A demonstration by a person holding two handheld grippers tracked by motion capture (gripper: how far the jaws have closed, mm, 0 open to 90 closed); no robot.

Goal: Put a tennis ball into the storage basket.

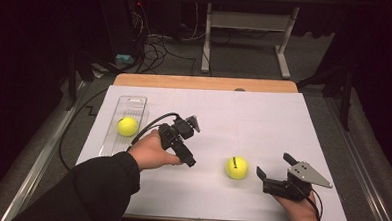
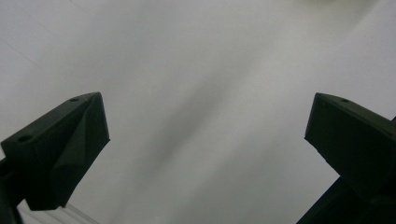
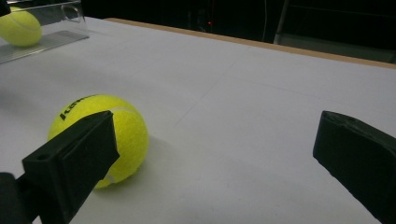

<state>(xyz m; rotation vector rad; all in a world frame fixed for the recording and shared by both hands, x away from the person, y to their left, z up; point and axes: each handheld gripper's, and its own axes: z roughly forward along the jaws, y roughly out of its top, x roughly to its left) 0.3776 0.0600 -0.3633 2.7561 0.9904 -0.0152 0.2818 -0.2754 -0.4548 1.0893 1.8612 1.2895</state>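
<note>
Two yellow tennis balls are on a white sheet (image 1: 204,111). One ball (image 1: 127,126) lies inside a clear plastic tray (image 1: 134,102) at the left; the other ball (image 1: 236,168) rests loose on the sheet near the front. My left gripper (image 1: 194,142) sits between them, open and holding nothing, its jaws wide apart over bare sheet (image 2: 205,135). My right gripper (image 1: 274,165) is just right of the loose ball and also open. In the right gripper view this ball (image 3: 128,128) is partly behind my left jaw, outside the gap (image 3: 215,154). The trayed ball (image 3: 18,28) shows far off.
The wooden table edge (image 1: 205,83) runs along the back of the sheet. Beyond it are a white desk frame (image 1: 248,22) and loose cables (image 1: 156,48) on the floor. The sheet's right half is bare.
</note>
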